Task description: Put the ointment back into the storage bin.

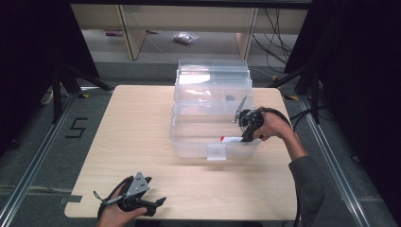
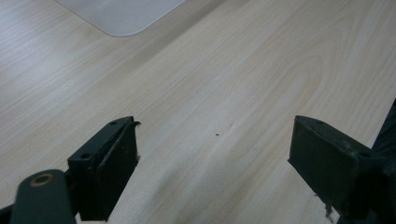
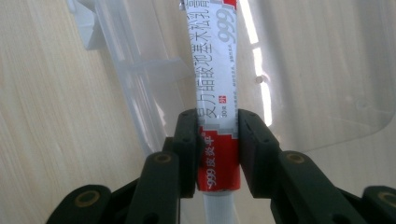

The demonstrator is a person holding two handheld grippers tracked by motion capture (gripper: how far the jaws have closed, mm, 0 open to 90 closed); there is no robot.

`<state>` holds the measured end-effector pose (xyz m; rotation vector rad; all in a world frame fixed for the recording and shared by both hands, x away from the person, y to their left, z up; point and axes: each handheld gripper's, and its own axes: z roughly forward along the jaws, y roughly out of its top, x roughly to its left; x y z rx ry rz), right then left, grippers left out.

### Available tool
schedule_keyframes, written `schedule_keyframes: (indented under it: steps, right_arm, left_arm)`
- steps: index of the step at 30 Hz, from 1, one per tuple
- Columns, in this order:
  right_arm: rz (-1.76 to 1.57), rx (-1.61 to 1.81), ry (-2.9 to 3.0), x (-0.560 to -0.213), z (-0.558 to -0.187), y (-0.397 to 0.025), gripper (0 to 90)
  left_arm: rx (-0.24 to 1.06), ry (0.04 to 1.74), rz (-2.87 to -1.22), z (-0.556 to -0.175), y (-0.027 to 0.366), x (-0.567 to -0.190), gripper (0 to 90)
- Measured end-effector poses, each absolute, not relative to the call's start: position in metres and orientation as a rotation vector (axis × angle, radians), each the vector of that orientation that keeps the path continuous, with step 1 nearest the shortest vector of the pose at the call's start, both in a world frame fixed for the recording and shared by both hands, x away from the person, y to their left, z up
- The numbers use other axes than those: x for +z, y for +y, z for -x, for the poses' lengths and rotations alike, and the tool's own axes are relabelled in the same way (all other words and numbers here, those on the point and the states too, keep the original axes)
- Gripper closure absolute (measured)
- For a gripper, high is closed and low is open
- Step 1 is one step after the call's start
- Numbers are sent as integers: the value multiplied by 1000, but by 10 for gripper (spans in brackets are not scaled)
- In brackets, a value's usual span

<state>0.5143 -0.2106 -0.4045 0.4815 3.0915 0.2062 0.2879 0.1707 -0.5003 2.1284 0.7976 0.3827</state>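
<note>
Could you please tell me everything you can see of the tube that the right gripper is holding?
The tube is a flattened, soft-looking ointment tube, white with black Chinese print, "999" and a red band at the clamped end. The right gripper is shut on it, jaws pressing both sides. It points away from the gripper over the clear plastic box, at its front right corner.

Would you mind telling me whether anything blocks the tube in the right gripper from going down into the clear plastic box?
Nothing visible does. The right gripper is shut on the red-and-white ointment tube, already just inside the near wall of the open clear plastic box, with bare box floor beneath it.
</note>
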Motion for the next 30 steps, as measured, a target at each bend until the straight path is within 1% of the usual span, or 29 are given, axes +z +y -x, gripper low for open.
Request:
schedule_keyframes:
  steps: [4,6,8,10,17,18,19,22,23,24,27,30]
  right_arm:
    - [-486,219,3092,-407,-515,-212,701]
    - [-497,226,3087,-406,-515,-213,670]
    - [-504,240,3085,-404,-516,-213,651]
    - [-529,248,3065,-401,-516,-214,612]
    - [-552,333,3007,-385,-514,-218,573]
    - [-568,337,2997,-382,-513,-218,561]
    - [-560,355,2990,-381,-513,-218,547]
    - [-611,391,2949,-374,-509,-218,524]
    - [-613,400,2945,-372,-507,-218,504]
    - [-613,400,2945,-372,-507,-218,504]
    - [-659,427,2904,-366,-500,-216,456]
    - [-664,452,2876,-360,-491,-213,465]
  left_arm:
    - [380,794,-2130,-288,171,-500,150]
    - [393,787,-2153,-289,172,-499,150]
    - [396,780,-2143,-289,172,-499,150]
    - [384,791,-2130,-288,171,-500,150]
    - [389,775,-2140,-289,172,-499,150]
    - [381,794,-2136,-288,171,-500,150]
    - [393,785,-2154,-289,172,-499,150]
    - [389,774,-2143,-289,172,-499,150]
    - [384,783,-2136,-288,171,-499,150]
    - [384,783,-2136,-288,171,-499,150]
    - [390,773,-2144,-289,172,-499,150]
    - [405,778,-2149,-289,172,-499,150]
